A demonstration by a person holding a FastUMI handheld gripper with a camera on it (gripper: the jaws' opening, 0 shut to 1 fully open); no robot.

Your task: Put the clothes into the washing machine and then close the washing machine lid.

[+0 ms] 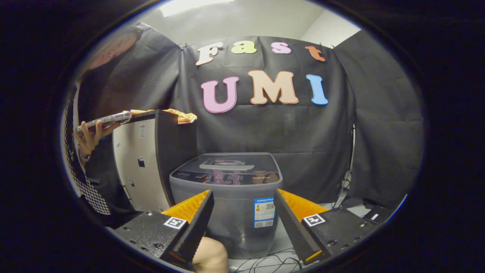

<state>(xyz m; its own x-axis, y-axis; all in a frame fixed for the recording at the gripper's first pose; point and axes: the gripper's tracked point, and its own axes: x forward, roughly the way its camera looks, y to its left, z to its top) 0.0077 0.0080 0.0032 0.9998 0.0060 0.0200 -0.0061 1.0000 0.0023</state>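
I see a grey washer with a darker lid, an orange cloth on a black-and-cream cabinet, and a checkered sleeve.

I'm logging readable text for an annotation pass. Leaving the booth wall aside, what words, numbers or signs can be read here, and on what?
Nothing reads clearly.
Sticker on the washing machine front: print too small to read.
Control panel on its top: markings blurred.
Small labels on the cabinet side: too small.
Square markers on the tongs, which stand open with the machine beyond them: patterns, no words.
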